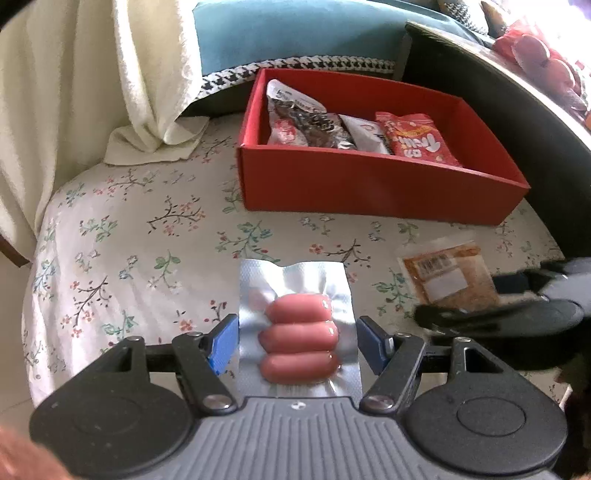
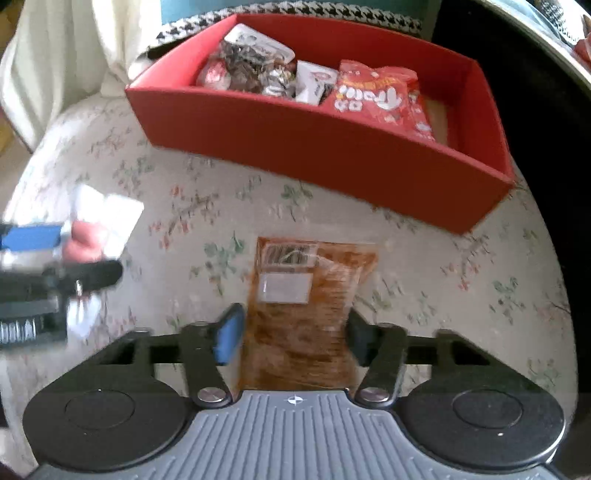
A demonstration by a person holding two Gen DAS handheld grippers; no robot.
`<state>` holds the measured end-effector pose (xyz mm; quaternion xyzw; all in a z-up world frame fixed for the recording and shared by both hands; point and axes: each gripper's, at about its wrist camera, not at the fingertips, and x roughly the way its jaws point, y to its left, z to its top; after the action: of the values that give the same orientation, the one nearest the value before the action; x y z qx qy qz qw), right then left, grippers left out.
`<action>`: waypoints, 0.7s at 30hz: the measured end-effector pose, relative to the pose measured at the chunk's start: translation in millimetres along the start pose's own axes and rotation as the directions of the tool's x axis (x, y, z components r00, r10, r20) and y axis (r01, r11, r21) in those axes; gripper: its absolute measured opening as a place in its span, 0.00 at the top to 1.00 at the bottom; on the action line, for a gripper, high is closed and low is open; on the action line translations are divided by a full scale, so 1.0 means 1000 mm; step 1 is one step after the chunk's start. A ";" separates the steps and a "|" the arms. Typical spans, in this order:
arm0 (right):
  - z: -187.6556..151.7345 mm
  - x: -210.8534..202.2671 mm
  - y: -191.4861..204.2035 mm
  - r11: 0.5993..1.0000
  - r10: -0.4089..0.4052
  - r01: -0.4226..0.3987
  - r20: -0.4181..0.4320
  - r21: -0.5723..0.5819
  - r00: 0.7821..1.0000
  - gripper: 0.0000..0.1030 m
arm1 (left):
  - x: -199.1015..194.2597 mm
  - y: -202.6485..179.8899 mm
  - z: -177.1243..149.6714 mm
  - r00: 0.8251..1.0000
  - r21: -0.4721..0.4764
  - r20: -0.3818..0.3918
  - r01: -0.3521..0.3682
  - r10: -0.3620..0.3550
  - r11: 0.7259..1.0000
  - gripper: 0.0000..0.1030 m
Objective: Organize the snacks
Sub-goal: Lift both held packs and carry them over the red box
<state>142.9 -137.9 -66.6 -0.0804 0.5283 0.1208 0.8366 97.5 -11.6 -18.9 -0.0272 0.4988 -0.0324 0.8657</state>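
Observation:
A red box (image 1: pixel 369 184) stands at the back of the floral tablecloth and holds several snack packs, among them a red bag (image 1: pixel 417 140). My left gripper (image 1: pixel 297 341) is open around a silver pack of pink sausages (image 1: pixel 299 332), its blue pads at the pack's two edges. My right gripper (image 2: pixel 291 338) is open around an orange-brown snack packet (image 2: pixel 306 314) lying on the cloth. That packet (image 1: pixel 450 273) and the right gripper (image 1: pixel 517 306) show at the right of the left wrist view. The box (image 2: pixel 295 144) also shows in the right wrist view.
A cream towel (image 1: pixel 92 92) hangs at the left and pools on the cloth. A teal cushion (image 1: pixel 295 33) lies behind the box. A dark curved edge (image 1: pixel 517 92) runs along the right side. The floral cloth (image 1: pixel 129 240) covers the table.

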 end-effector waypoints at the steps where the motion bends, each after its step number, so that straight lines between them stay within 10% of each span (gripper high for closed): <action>1: -0.001 -0.003 -0.003 1.000 0.017 -0.017 -0.002 0.017 1.000 0.48 | 0.000 0.002 0.000 1.000 -0.004 -0.002 0.001 -0.002 1.000 0.40; 15: 0.006 -0.023 -0.019 0.930 0.310 -0.320 0.082 0.182 0.947 0.68 | -0.007 -0.004 0.003 1.000 -0.011 0.018 0.021 -0.021 1.000 0.40; 18: 0.009 -0.017 -0.021 0.907 0.356 -0.363 0.075 0.211 0.932 0.61 | -0.003 0.000 0.000 1.000 -0.012 0.004 0.014 -0.014 1.000 0.40; 21: 0.007 -0.018 -0.015 0.956 0.238 -0.245 0.063 0.160 0.969 0.43 | 0.002 0.007 -0.004 1.000 -0.019 -0.013 0.002 -0.002 1.000 0.40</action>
<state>145.8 -152.3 -47.0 0.0576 0.5243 0.1789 0.8305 94.9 -4.4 -22.9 -0.0355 0.5046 -0.0286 0.8621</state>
